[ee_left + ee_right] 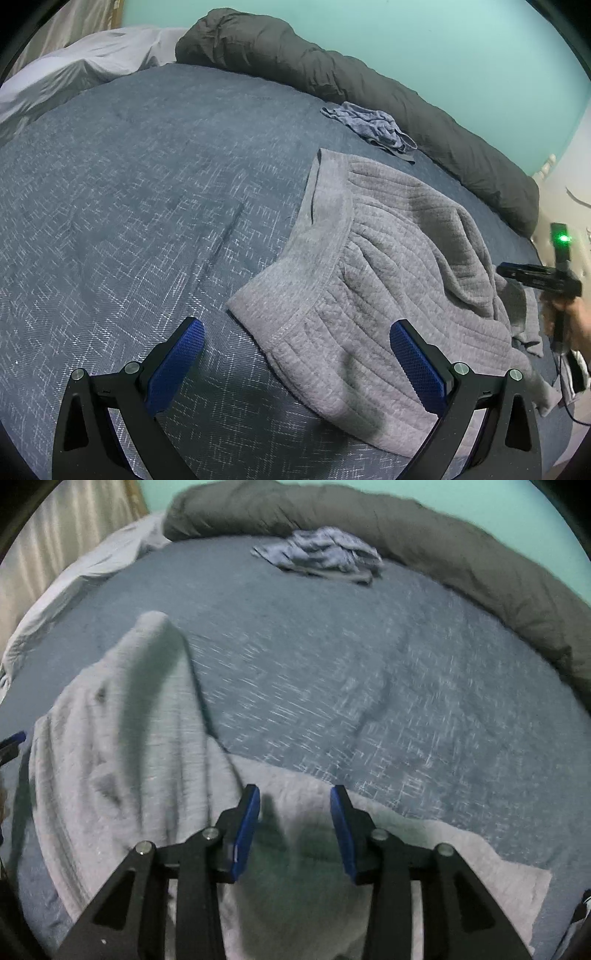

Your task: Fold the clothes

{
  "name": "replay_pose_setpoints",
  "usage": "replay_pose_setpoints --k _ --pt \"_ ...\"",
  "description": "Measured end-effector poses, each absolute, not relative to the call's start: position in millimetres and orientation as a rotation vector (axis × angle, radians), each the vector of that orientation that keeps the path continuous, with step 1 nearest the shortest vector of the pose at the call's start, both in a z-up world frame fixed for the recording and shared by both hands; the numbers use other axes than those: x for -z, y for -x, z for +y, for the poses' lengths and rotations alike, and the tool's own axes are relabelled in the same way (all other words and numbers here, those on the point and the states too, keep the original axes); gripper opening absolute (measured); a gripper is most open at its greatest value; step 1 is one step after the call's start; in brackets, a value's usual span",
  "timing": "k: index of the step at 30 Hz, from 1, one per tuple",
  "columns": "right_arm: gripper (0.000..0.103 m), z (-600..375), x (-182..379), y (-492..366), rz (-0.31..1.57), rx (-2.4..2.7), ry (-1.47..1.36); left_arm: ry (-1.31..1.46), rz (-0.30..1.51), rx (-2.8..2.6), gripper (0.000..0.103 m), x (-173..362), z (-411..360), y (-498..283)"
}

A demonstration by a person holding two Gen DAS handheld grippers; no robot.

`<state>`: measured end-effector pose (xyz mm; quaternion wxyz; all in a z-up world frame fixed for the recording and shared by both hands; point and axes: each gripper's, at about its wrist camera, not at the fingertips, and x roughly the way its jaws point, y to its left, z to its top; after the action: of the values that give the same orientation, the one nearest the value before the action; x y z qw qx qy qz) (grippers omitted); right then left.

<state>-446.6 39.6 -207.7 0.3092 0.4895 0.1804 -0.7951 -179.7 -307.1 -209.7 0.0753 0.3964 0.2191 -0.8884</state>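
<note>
Left wrist: blue bedspread [147, 206], grey duvet roll [332, 74], teal wall [443, 55].

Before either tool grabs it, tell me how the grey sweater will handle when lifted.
The grey sweater is probably floppy: it lies rumpled in soft folds on the blue bedspread. Its thick ribbed knit suggests some weight, so the free parts will likely sag. The textured fabric should not slip easily.

The left gripper [297, 363] has black arms, round silver screws and bumpy blue pads [177, 363]. The right gripper [294, 830] looks the same, with a green light [563, 239] on top.
</note>
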Motion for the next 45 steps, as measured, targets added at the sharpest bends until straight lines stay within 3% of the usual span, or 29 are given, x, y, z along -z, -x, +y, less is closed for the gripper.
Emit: replay_pose_setpoints --k 1,6,9,10,19,22,28,30,31,37,45 --pt "0.051 40.2 214.4 452.6 0.454 2.079 -1.332 -1.188 0.657 2.663 0.103 209.8 -307.6 179.8" --pt "0.05 27.9 236.3 451.3 0.528 1.98 -1.385 -1.184 0.662 2.658 0.103 210.2 -309.6 180.1" --pt "0.025 26.4 238.7 442.9 0.587 1.976 -1.363 -1.188 0.658 2.661 0.103 210.6 -307.7 181.1" --pt "0.012 28.0 235.3 440.7 0.596 1.995 -1.339 -1.19 0.655 2.662 0.103 210.6 -306.9 181.3" --pt "0.009 46.2 154.9 436.0 0.622 2.353 -0.963 -1.185 0.653 2.661 0.103 209.8 -307.3 180.1" --pt "0.009 45.7 159.6 440.9 0.665 2.394 -0.986 -1.185 0.651 2.663 0.103 209.6 -307.4 180.3" --pt "0.016 34.0 204.6 452.0 0.73 2.269 -1.204 -1.181 0.662 2.658 0.103 210.0 -310.1 179.8" --pt "0.04 34.1 206.6 454.8 0.708 2.28 -1.227 -1.177 0.665 2.656 0.103 209.7 -310.8 179.6" --pt "0.044 36.7 196.2 457.3 0.655 2.324 -1.199 -1.178 0.666 2.656 0.103 209.7 -310.8 179.8" --pt "0.047 11.1 156.1 450.4 0.438 2.256 -1.092 -1.185 0.655 2.664 0.103 209.5 -306.9 182.0" --pt "0.05 -56.7 185.9 434.7 0.45 2.053 -1.117 -1.189 0.649 2.666 0.103 209.7 -307.3 181.6"
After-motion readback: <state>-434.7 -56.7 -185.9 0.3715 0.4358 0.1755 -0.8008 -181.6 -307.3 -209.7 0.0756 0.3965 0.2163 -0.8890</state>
